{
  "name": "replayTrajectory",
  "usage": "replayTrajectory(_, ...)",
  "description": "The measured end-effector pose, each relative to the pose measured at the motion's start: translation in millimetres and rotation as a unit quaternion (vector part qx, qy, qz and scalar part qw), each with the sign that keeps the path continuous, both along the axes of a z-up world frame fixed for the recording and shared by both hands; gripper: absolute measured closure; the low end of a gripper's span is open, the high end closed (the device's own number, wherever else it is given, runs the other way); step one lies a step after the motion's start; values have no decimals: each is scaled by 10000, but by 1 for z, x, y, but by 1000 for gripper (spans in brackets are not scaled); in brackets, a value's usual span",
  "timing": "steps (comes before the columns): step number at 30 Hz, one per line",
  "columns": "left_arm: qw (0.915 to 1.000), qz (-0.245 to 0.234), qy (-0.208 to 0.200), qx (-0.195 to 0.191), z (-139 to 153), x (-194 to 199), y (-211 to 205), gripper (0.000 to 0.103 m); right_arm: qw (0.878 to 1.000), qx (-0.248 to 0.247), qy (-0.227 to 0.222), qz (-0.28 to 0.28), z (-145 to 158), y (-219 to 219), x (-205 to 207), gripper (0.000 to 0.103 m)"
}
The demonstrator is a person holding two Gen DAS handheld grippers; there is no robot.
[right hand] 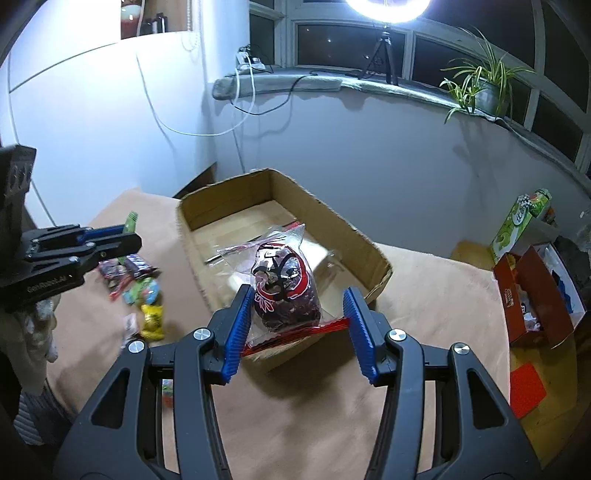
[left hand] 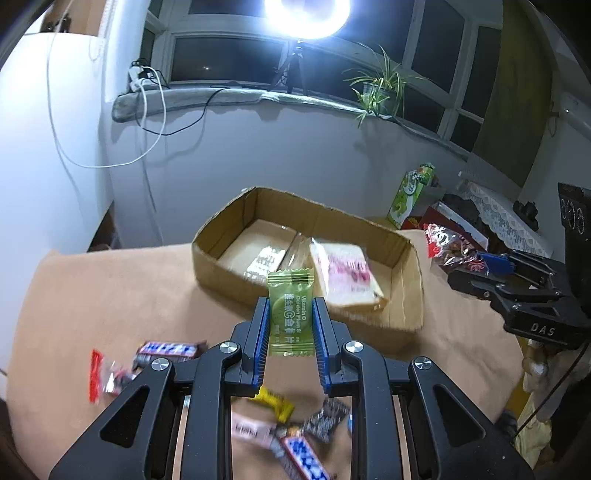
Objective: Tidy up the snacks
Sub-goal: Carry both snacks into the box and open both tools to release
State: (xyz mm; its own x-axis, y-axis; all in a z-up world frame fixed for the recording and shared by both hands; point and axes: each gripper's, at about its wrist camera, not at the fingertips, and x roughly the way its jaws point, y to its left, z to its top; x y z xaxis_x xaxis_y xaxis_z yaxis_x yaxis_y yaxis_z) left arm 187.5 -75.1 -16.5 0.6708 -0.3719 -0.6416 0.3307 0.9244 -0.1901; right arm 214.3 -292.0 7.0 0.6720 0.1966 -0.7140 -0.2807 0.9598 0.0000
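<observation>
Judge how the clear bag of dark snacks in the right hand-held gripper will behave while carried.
The snack bag probably flops: its crinkled clear film sticks up loosely above the bulging contents. It looks bottom-heavy, so it may swing. The right hand-held gripper seems to pinch only the red edge, so it could slip.

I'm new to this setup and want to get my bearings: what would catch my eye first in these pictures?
First the glaring ring light on the windowsill, straight ahead. Below it, an open cardboard box sits on the tan cloth with a wrapped slice of bread inside. Nearest the cameras, the left tool pinches a green plum candy packet, and the right tool holds a clear red-edged bag of dark snacks in front of the box.
</observation>
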Motion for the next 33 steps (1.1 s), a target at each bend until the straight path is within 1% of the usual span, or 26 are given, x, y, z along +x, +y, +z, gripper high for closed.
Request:
replayTrajectory(6, 9999, -1, 107, -77, -3, 27, -7, 82, 9999, -44, 135, -86, -14, -6, 26, 51)
replayTrajectory(13, 9995, 61, 301, -9, -17, 55, -14, 82, 9994, -95, 281, -181, -30, -12, 47, 51)
replayTrajectory(19, 9990, 70, 433, 54, -28, 68, -20, 82, 9990, -103, 375, -215, -40, -15, 57, 51)
replayTrajectory(26, 9989, 10, 464, 97, -30, 73, -27, 82, 9991, -127, 358, -199, -42, -11, 60, 50)
replayTrajectory(27, 9989, -1, 460, 75, -30, 74, -27, 82, 9991, -154, 346, -206, -42, -11, 60, 46)
replayTrajectory(28, 9989, 8, 464, 75, -30, 75, -27, 78, 9991, -164, 326, -208, -42, -10, 59, 37)
replayTrajectory(29, 9988, 25, 475, 84, -30, 75, -28, 73, 9992, -169, 304, -212, -41, -10, 59, 32)
replayTrajectory(30, 9988, 36, 478, 79, -30, 76, -27, 60, 9992, -185, 266, -228, -40, -9, 58, 26)
replayTrajectory(31, 9989, 45, 463, 64, -29, 76, -27, 52, 9993, -189, 238, -224, -39, -9, 57, 26)
replayTrajectory(33, 9990, 60, 430, 78, -28, 75, -27, 52, 9993, -183, 235, -209, -37, -8, 55, 26)
